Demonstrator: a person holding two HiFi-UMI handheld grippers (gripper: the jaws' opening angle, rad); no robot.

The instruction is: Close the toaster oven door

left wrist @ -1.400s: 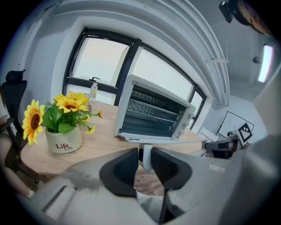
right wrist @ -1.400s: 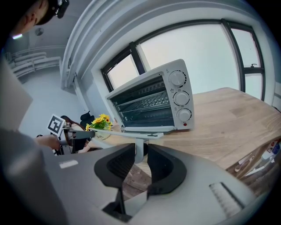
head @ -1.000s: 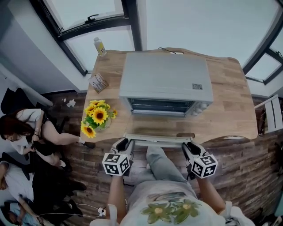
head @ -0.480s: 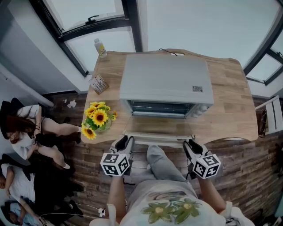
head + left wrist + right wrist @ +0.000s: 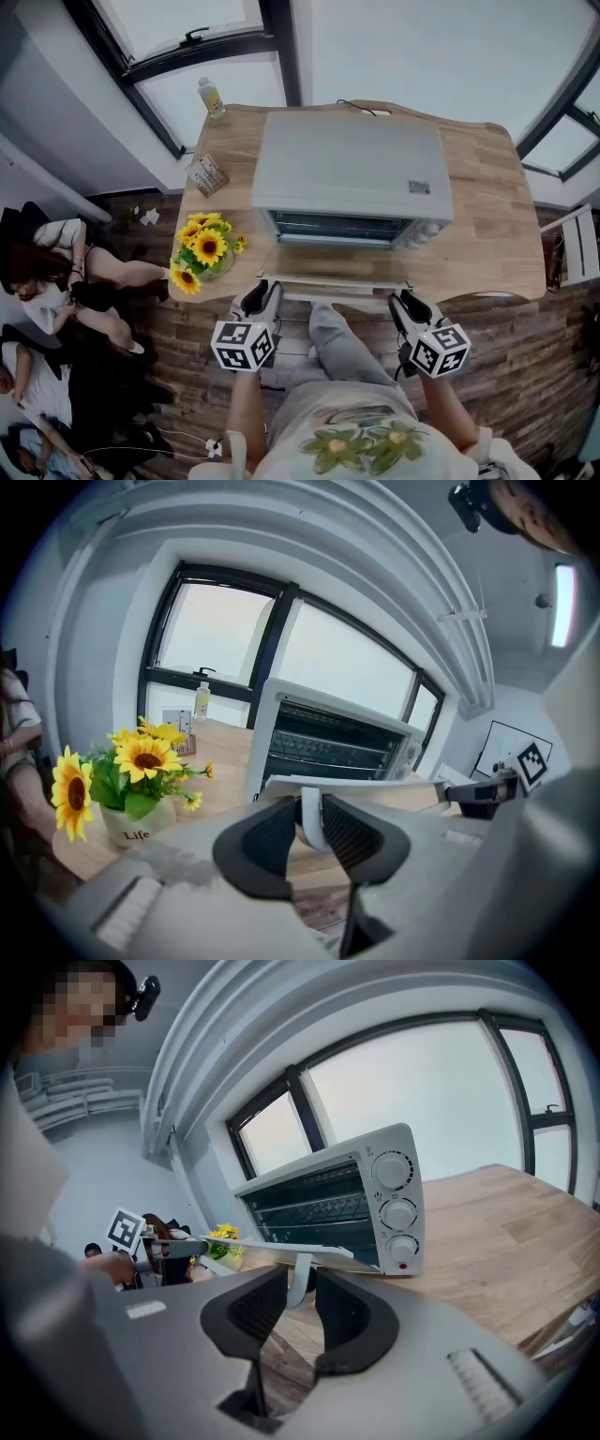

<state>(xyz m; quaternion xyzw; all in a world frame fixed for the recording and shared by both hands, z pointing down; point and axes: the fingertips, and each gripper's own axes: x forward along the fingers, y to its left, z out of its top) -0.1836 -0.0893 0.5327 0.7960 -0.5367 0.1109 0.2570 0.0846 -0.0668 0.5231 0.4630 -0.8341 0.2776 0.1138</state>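
Left tongs (image 5: 262, 296): nearest, at the door's left end, pinching the left post of the handle (image 5: 335, 293) between both pads.
Right tongs (image 5: 406, 304): level with the left, pinching the handle's right post.
Door (image 5: 333, 270): open, lying close to level over the near edge of the worktop (image 5: 487, 225), hinged at the oven's foot.
Oven (image 5: 349, 173): mid-worktop, cavity open, rack showing, three knobs (image 5: 397, 1213) on its right.
Sunflowers (image 5: 204, 249): in a white pot, just left of the door.
Box (image 5: 207, 174): behind the flowers.
Bottle (image 5: 212, 97): far left corner.
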